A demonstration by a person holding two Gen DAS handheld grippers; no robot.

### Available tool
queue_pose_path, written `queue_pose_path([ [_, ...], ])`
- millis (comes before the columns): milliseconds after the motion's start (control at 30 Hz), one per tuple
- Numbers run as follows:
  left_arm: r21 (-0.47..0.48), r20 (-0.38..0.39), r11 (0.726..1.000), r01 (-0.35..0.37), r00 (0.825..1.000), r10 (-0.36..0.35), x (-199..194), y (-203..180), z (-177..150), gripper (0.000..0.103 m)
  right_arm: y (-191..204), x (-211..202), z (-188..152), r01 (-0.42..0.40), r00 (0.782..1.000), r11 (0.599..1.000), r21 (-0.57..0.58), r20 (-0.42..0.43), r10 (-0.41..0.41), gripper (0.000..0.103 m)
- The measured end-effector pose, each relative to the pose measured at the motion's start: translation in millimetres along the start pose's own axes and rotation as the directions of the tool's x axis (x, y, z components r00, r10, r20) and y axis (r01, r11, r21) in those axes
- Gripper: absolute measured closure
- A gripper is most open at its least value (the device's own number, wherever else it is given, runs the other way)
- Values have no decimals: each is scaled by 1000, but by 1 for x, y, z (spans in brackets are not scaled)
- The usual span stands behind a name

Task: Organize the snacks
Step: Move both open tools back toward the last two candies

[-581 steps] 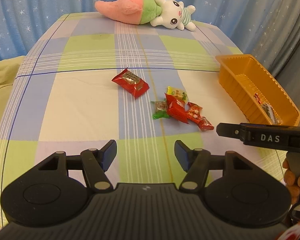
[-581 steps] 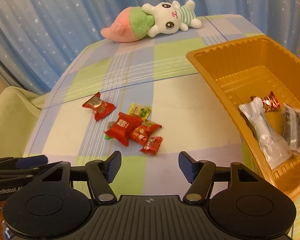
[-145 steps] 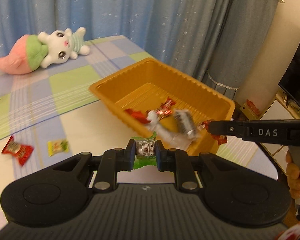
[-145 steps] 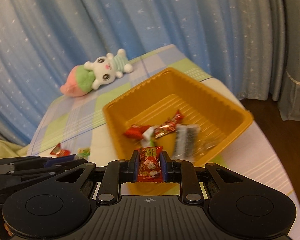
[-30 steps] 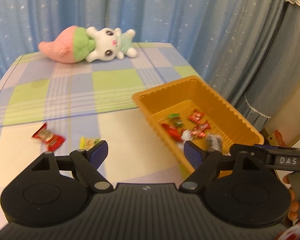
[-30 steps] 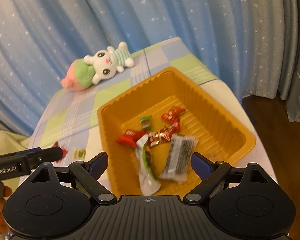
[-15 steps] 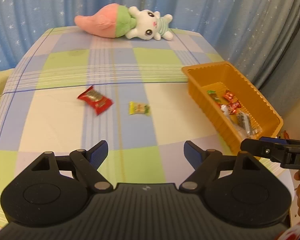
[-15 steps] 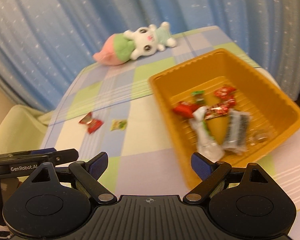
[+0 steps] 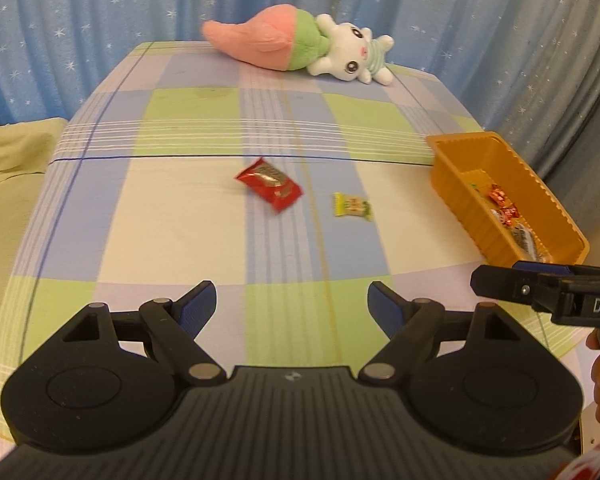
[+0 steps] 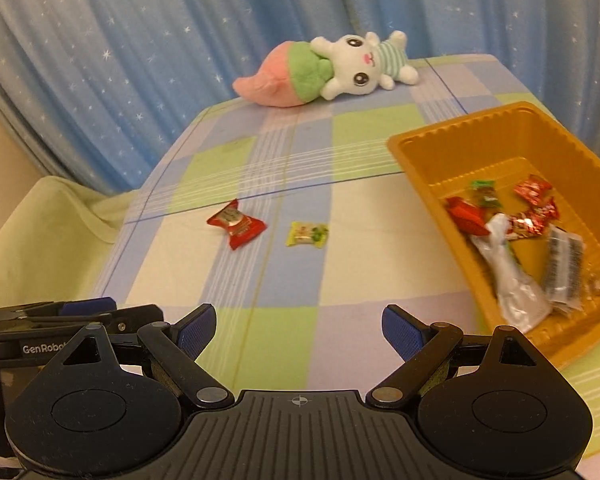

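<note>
Left gripper (image 9: 290,304) wide apart & empty, right gripper (image 10: 298,326) too, red snack (image 9: 269,184) & yellow candy (image 9: 352,206) on checked cloth (image 9: 180,220), orange tray (image 10: 500,148) w/ snacks

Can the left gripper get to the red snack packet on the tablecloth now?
Probably yes: the left gripper is open and empty, and only bare tablecloth lies before the red snack packet.

A red snack (image 9: 269,184) and a yellow snack (image 9: 352,206) lie apart on the checked worktop (image 9: 180,216); wrapped snacks (image 10: 512,240) fill the orange tray (image 10: 432,184).
</note>
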State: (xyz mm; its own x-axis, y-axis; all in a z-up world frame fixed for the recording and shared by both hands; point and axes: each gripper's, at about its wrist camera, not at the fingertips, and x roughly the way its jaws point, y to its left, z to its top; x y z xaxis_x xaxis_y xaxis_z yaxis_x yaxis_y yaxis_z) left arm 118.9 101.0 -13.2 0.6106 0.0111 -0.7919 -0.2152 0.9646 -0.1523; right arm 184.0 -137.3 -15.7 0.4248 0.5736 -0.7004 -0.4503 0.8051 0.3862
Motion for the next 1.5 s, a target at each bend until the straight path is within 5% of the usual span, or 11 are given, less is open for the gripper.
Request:
queue_pose_path([
  [733,-26,-9,999,-29,1000,29,6,75,-4,22,58,57,-7,52,999,998,-39,-8,-53,14],
  [1300,-1,-17,1000,-15,1000,15,35,72,11,22,48,94,11,118,993,985,-126,30,-115,14],
  [1500,32,-26,999,4,1000,-3,53,58,22,23,35,111,17,154,988,962,-224,20,-154,31],
])
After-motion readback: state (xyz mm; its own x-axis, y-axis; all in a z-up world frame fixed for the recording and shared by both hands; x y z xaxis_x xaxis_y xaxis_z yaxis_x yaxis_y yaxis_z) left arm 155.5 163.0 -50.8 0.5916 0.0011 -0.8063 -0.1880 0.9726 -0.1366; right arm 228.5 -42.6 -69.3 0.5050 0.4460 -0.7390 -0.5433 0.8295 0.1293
